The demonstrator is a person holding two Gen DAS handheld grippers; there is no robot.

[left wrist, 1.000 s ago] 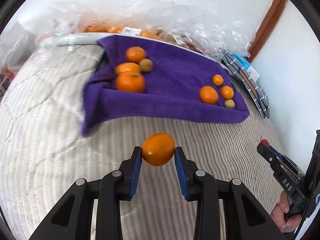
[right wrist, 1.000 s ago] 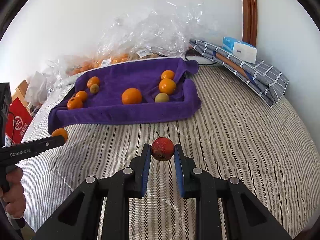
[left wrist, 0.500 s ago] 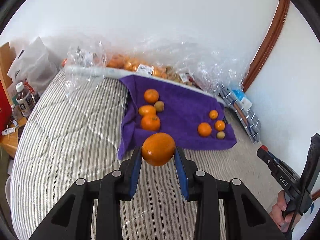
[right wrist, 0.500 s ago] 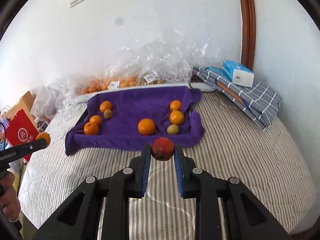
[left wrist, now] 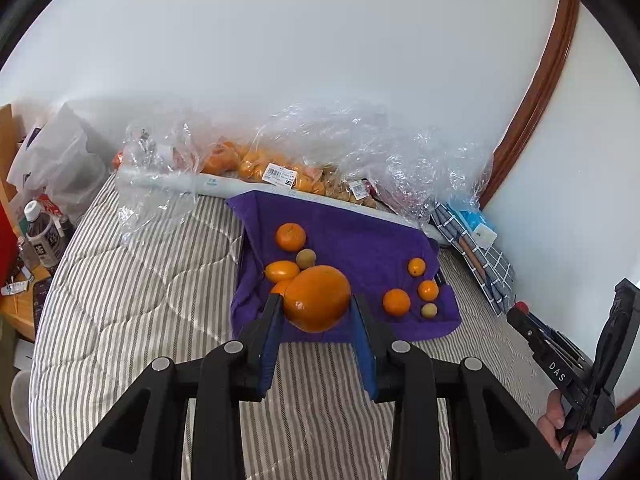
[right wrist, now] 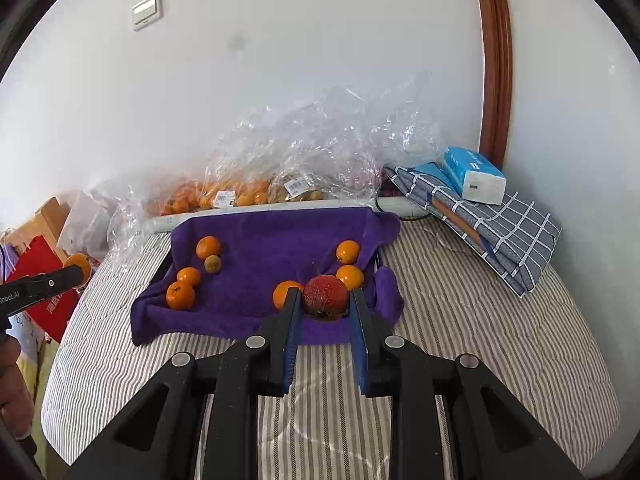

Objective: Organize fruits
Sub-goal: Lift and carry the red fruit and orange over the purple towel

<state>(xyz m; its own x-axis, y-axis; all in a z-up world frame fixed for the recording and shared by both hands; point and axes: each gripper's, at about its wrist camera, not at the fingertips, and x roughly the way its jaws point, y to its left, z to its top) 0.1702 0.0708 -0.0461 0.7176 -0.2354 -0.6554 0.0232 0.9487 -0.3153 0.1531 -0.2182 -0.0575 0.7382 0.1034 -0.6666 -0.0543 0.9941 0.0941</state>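
Observation:
My left gripper is shut on an orange, held in the air over the striped bed. My right gripper is shut on a red fruit, also held above the bed. Ahead lies a purple towel with several oranges and two small brownish fruits on it, in a left group and a right group. The towel also shows in the right wrist view. The left gripper with its orange shows at the left edge of the right wrist view.
Clear plastic bags of fruit lie along the wall behind the towel. A checked folded cloth with a tissue pack sits at the right. Bottles and a red bag stand left of the bed.
Both grippers have pulled back and risen from the bed with their fruits held; the towel now looks smaller and farther, and more of the wall shows.

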